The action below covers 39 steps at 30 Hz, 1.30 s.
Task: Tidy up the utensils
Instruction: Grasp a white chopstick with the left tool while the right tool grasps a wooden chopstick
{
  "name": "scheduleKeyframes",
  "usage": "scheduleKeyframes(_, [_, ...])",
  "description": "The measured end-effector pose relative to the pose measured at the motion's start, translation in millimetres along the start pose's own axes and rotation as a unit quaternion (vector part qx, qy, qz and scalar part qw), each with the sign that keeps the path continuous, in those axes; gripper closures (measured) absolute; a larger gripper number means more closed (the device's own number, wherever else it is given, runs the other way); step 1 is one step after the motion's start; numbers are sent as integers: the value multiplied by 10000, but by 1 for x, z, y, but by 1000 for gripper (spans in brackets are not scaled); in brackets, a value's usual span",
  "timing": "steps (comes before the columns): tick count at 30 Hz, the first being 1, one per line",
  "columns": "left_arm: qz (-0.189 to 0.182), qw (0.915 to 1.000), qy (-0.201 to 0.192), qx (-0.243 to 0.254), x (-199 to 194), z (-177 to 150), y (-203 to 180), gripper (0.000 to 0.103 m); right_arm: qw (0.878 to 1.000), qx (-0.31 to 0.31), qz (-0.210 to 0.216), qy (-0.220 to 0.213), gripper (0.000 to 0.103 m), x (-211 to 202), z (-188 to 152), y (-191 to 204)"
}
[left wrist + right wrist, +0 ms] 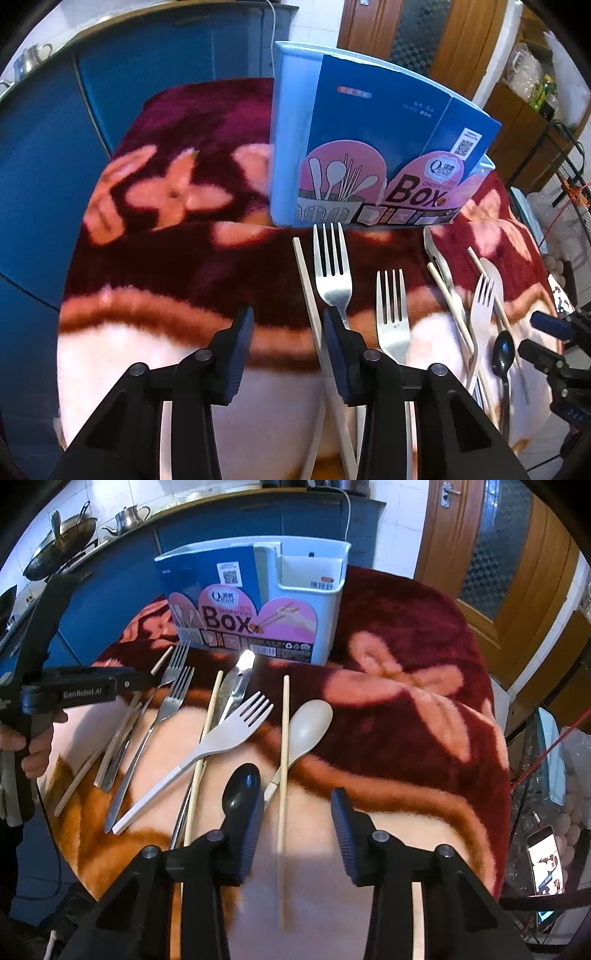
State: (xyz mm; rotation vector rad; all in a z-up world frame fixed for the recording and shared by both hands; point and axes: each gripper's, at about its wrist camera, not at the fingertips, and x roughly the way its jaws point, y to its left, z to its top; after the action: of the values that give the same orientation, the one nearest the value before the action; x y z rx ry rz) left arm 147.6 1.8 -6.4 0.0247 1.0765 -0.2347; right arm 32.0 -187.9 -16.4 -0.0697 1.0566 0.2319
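A light-blue utensil box (pixel 369 147) (pixel 258 598) with a "Box" label stands at the far side of the blanket. In front of it lie two metal forks (pixel 332 273) (pixel 392 314), pale chopsticks (pixel 308 288), a white plastic fork (pixel 229 734), a beige spoon (pixel 308 727) and a black spoon (pixel 242 786). My left gripper (pixel 288 321) is open over bare blanket; a chopstick and a fork handle pass by its right finger. My right gripper (pixel 297 805) is open, with one chopstick (pixel 284 757) lying between its fingers, untouched. The black spoon lies by its left finger.
The round table wears a dark red and pink fleece blanket (pixel 406 709). Blue cabinets (pixel 44 166) stand behind it, with a wok (pixel 62 542) and a kettle (pixel 129 515) on the counter. A lit phone (pixel 546 864) sits off the table's right edge. A hand (pixel 33 753) holds the left gripper.
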Motion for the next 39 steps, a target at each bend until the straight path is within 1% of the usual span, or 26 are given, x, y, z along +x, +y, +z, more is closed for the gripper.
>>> scheduleKeyframes(1, [-39,10000,19,-9,1,1,0,68,10000,-15,19,17,68,1,0,0])
scheduleKeyframes(2, [-79,10000,36,-10,2,2,0,70,10000,-29,33,36,74,3,1,0])
scheduleKeyframes(3, [-114,9999,45,2,3,2,0,74,10000,-29,54,60,79,4,1,1])
scheduleKeyframes(4, [-146,9999,51,9,4,2,-1,77,9999,-43,85,95,82,6,1,1])
scheduleKeyframes(5, [-169,9998,54,7,5,2,-1,79,9999,-64,107,116,88,8,1,1])
scheduleKeyframes(6, [-182,9998,55,-1,5,3,0,83,9998,-70,133,137,92,9,0,1])
scheduleKeyframes(7, [-205,9998,54,-11,5,4,1,89,9997,-79,152,149,93,10,0,2])
scheduleKeyframes(10, [-366,9993,37,-108,5,4,5,95,9998,-119,132,94,97,8,-1,3])
scheduleKeyframes(12, [-420,9990,4,-144,3,3,8,98,9999,-111,124,38,98,4,-2,3])
scheduleKeyframes(16, [-466,9987,-72,-202,-4,-3,16,99,10000,-74,23,-10,98,-7,-8,-1])
scheduleKeyframes(20, [-428,9989,-17,-168,-4,-10,21,99,9997,-31,-104,200,98,-4,-14,-6])
scheduleKeyframes(22, [-444,9989,-15,-157,-5,-12,23,99,9995,13,-93,295,98,-1,-15,-9])
scheduleKeyframes(25, [-469,9987,19,-189,-6,-12,24,99,9996,38,-57,277,98,-4,-14,-11])
scheduleKeyframes(28, [-514,9985,44,-209,-6,-11,25,98,9999,7,9,128,95,-10,-7,-6])
scheduleKeyframes(30, [-552,9982,56,-239,-4,-11,26,98,9999,-102,44,67,88,-11,1,0])
scheduleKeyframes(34, [-576,9980,31,-269,-3,-9,27,98,9993,-327,9,180,87,0,15,10])
scheduleKeyframes(39, [-603,9978,31,-267,-2,-9,27,98,9985,-393,-90,361,87,16,28,13])
